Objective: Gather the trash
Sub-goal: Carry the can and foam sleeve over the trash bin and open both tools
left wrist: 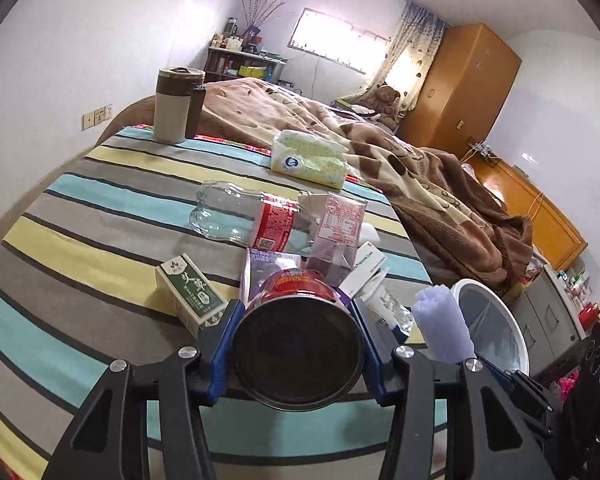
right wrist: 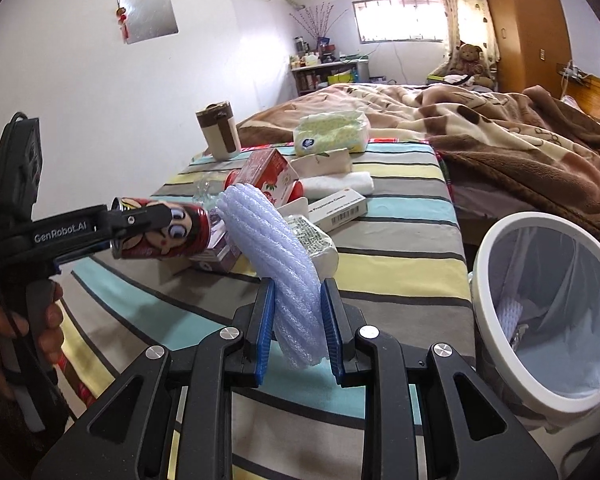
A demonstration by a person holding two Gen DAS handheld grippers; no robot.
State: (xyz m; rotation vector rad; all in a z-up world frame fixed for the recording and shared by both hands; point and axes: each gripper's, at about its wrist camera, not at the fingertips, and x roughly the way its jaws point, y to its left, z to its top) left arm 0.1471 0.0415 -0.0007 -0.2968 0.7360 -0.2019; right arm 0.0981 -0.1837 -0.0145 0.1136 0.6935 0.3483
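My left gripper (left wrist: 296,312) is shut on a red drink can (left wrist: 296,352), its blue pads pressed on both sides and the can's base turned toward the camera. In the right wrist view the can (right wrist: 172,232) is held level above the striped table by the left gripper (right wrist: 156,216), with a hand on the handle. My right gripper (right wrist: 297,292) is shut on a pale blue foam net roll (right wrist: 276,248), which sticks up between the pads. That roll (left wrist: 440,320) also shows beside the can. A white-rimmed bin (right wrist: 478,280) with a bag liner stands just right of the table.
On the striped cloth (left wrist: 100,208) lie a clear bottle with a red label (left wrist: 244,216), a green box (left wrist: 192,292), a pink carton (left wrist: 340,224), a white medicine box (right wrist: 340,208), a tissue pack (left wrist: 308,156) and a lidded mug (left wrist: 176,104). A bed with a brown blanket (right wrist: 520,132) lies behind.
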